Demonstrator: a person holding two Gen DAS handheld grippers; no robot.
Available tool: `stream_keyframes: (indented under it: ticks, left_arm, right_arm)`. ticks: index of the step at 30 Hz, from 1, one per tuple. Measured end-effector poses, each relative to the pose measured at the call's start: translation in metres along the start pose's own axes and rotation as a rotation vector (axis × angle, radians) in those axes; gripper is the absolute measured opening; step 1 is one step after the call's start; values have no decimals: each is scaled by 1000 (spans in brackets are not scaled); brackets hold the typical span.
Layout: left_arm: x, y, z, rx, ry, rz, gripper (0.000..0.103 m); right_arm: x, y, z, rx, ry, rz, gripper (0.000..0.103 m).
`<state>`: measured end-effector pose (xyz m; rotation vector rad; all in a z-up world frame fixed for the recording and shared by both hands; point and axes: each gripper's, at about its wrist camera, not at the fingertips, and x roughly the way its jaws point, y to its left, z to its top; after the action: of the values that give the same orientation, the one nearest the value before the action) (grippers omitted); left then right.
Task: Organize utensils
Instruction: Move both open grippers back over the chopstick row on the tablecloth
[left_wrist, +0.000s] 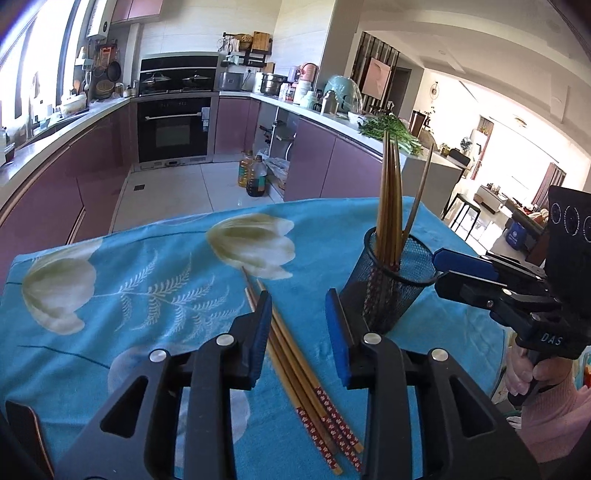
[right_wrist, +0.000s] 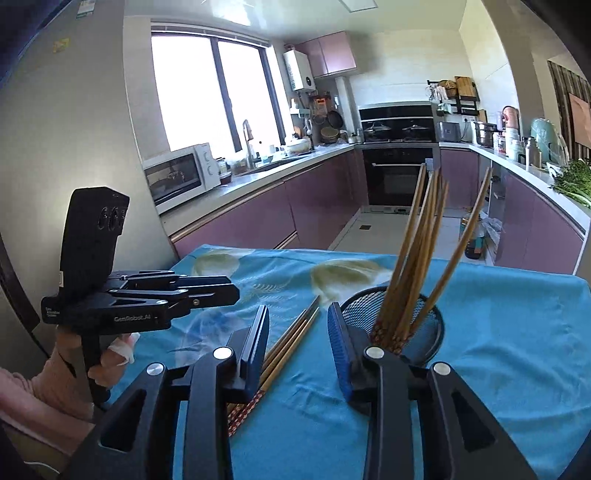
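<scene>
Both my left claw (left_wrist: 297, 332) and right claw (right_wrist: 298, 345) stood apart, empty. I judged best: straddle the loose red-patterned bamboo chopsticks (left_wrist: 295, 354) mid-shaft, clamp squarely, then lift toward the black mesh holder (left_wrist: 397, 280).

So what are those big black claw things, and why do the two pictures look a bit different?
They are two hand-held grabbers, each with two fingers and blue pads. A person squeezes a handle to work them. Each grabber carries a camera looking along its fingers, so one picture is from the left gripper and the other from the right gripper.

Both look down at a table under a blue flowered cloth. On it lie a few loose wooden chopsticks with red patterned ends. Beside them stands a black mesh cup with more chopsticks standing inside.

Both grabbers are open and hold nothing. Each picture also shows the other grabber from the side, in the person's hand.
</scene>
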<state>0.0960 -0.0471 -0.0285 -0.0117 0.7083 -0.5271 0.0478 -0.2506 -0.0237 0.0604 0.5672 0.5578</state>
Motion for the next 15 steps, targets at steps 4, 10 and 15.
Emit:
stream_keyframes:
  ticks: [4, 10, 15]
  left_arm:
    - [7, 9, -20, -27, 43, 29, 34]
    - [23, 17, -49, -58, 116, 62, 35]
    - [33, 19, -66, -74, 158, 69, 35]
  right_arm:
    - [29, 7, -18, 31, 102, 34, 32]
    - [67, 12, -44, 73, 222, 48, 32]
    - [81, 17, -54, 73, 270, 37, 32]
